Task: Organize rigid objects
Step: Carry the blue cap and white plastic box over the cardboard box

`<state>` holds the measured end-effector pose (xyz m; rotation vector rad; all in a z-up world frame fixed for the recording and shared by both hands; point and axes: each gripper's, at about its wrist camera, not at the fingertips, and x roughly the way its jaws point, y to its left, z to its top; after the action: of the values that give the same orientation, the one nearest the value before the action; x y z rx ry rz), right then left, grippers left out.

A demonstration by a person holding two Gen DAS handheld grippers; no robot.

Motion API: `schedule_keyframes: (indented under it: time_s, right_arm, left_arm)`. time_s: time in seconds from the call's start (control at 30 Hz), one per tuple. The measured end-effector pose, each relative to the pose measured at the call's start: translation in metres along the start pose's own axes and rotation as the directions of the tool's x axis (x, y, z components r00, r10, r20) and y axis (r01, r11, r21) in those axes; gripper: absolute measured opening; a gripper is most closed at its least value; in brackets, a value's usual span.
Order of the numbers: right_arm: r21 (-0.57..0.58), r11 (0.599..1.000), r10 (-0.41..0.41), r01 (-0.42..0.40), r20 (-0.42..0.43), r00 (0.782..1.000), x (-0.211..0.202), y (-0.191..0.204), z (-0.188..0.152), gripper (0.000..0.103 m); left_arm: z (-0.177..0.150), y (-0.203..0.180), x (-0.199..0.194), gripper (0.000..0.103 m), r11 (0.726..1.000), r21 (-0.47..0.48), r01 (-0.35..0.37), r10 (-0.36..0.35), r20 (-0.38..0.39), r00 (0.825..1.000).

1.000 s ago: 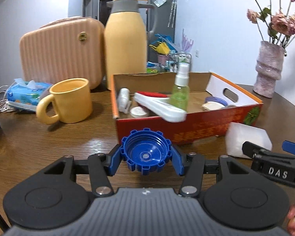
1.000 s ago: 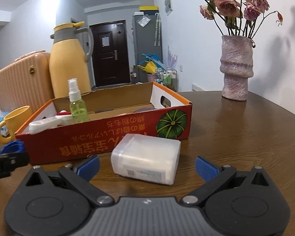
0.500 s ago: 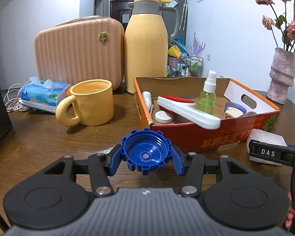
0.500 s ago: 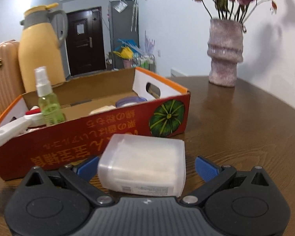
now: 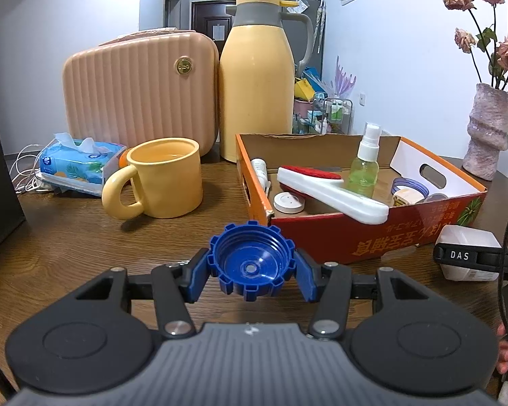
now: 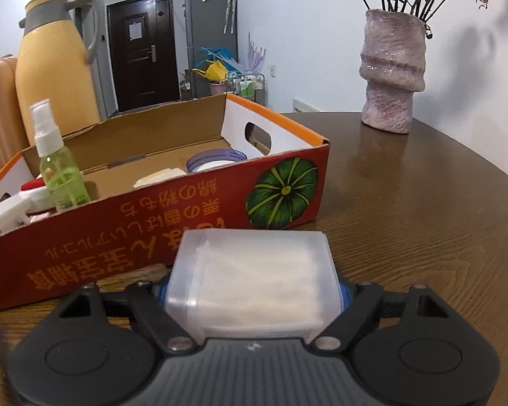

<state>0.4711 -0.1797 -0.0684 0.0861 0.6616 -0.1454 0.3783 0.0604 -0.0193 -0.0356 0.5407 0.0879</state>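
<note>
My left gripper (image 5: 252, 270) is shut on a blue ridged bottle cap (image 5: 252, 262), held above the wooden table in front of the red cardboard box (image 5: 382, 237). My right gripper (image 6: 252, 291) is shut on a frosted white plastic box (image 6: 254, 280) just in front of the red cardboard box (image 6: 152, 233); its blue pads press both sides. The white plastic box also shows in the left wrist view (image 5: 467, 240), behind the right gripper. The cardboard box holds a green spray bottle (image 5: 365, 165), a white-and-red tool (image 5: 332, 193), a round white lid (image 5: 289, 202) and other small items.
A yellow mug (image 5: 162, 182), a tissue pack (image 5: 81, 162), a pink ribbed case (image 5: 139, 91) and a yellow thermos (image 5: 257, 77) stand left of and behind the box. A pink vase (image 6: 391, 74) with dried flowers stands at the far right.
My right gripper moved forward around the white plastic box and closed on it. My left gripper, still holding the blue cap, shifted left and back from the cardboard box.
</note>
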Motion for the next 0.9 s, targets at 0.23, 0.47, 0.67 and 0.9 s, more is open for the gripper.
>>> schedule_keyframes:
  time_s: [0.23, 0.47, 0.67, 0.9]
  right_arm:
    - [-0.021, 0.998, 0.059, -0.058, 0.009, 0.998, -0.004, -0.015, 0.001, 0.082]
    - [-0.043, 0.994, 0.104, -0.101, 0.085, 0.991, -0.024, -0.033, 0.001, 0.081]
    - [-0.064, 0.989, 0.143, -0.134, 0.178, 0.974, -0.048, -0.046, 0.001, 0.082]
    - [-0.063, 0.977, 0.213, -0.204, 0.306, 0.928, -0.067, -0.058, 0.005, 0.081]
  left_arm:
    - [0.000, 0.000, 0.000, 0.053, 1.000, 0.002, -0.005, 0.005, 0.003, 1.000]
    - [0.000, 0.002, -0.002, 0.053, 1.000, -0.006, -0.014, 0.014, 0.016, 1.000]
    - [0.001, 0.002, -0.007, 0.053, 0.999, -0.015, -0.034, 0.035, 0.037, 0.999]
    - [0.002, -0.008, -0.016, 0.053, 0.998, -0.019, -0.058, 0.059, 0.076, 0.995]
